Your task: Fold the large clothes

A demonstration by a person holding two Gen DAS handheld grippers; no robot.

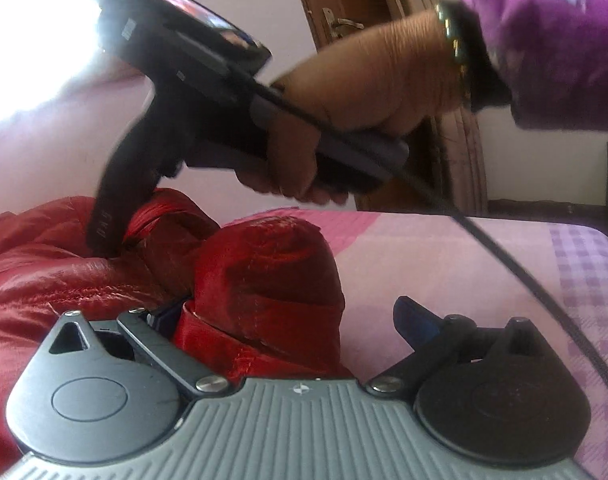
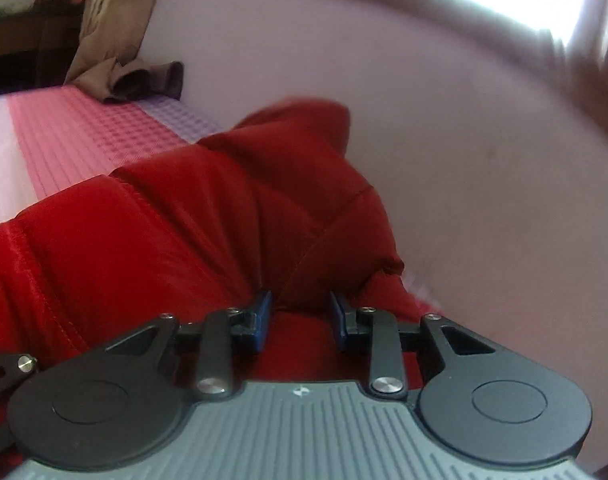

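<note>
Hands work a red jacket (image 2: 192, 216) on a pink bed (image 1: 463, 264): right gripper (image 2: 302, 320) pinches a fold to lift it, left gripper (image 1: 288, 316) spread wide around a bunched part.

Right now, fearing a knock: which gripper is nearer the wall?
Right. The right gripper grips the jacket close by the wall; the left gripper sits behind it, open, farther off.

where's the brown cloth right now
In the right wrist view, the brown cloth is at upper left, draped down onto the far end of the pink bedsheet, beyond the red jacket.
</note>
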